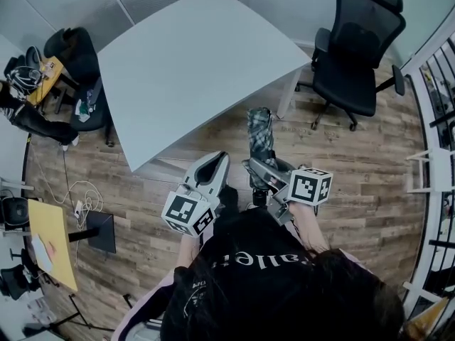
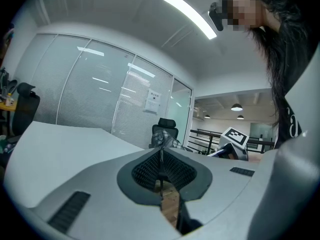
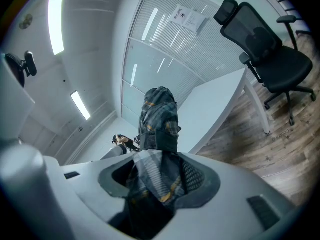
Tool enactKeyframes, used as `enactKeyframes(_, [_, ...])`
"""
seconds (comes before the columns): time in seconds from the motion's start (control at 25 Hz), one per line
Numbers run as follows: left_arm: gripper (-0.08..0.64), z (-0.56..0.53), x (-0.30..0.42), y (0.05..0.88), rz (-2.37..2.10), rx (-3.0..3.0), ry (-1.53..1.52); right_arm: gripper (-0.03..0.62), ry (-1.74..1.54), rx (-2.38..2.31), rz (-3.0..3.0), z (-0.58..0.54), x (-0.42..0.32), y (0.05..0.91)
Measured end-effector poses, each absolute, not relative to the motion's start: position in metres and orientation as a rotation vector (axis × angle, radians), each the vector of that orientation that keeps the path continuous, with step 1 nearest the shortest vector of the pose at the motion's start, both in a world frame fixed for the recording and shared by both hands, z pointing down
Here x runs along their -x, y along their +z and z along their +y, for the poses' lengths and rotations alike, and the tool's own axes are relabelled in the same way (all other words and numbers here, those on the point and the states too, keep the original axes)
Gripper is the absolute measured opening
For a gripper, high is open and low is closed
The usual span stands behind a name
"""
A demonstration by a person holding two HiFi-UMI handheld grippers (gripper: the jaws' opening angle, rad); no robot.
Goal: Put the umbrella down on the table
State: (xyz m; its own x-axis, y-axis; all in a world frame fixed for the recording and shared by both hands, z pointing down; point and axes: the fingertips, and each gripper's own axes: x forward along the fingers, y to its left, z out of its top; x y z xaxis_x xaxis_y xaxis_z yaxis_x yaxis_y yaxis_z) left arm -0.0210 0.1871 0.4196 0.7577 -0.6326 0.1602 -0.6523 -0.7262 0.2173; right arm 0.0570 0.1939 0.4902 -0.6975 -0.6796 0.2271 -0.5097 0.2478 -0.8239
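Note:
A folded plaid umbrella (image 1: 260, 142) in dark green and grey sticks forward out of my right gripper (image 1: 261, 168), which is shut on its lower part. In the right gripper view the umbrella (image 3: 159, 134) fills the space between the jaws and points toward the table's edge. It hangs over the wooden floor, just short of the pale grey table (image 1: 192, 59). My left gripper (image 1: 211, 168) is beside it on the left, shut with nothing between its pads; in the left gripper view the left gripper (image 2: 161, 171) shows its pads meeting in a thin line.
A black office chair (image 1: 357, 48) stands right of the table. More chairs and a cluttered small desk (image 1: 48, 77) sit at the far left. A yellow board (image 1: 51, 240) and cables lie on the floor at the left. A railing (image 1: 434, 141) runs along the right.

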Motion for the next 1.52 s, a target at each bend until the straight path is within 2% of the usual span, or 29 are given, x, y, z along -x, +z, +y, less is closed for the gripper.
enactKeyframes(0.68, [0.032, 0.122, 0.002, 0.42, -0.953, -2.727, 0.169, 0.212, -1.448, 1.151, 2.28, 0.131, -0.075, 0.496])
enactKeyframes(1.52, [0.032, -0.105, 0.052, 0.424, -0.842, -2.8, 0.198, 0.212, -1.497, 1.268, 2.249, -0.08, -0.017, 0.503])
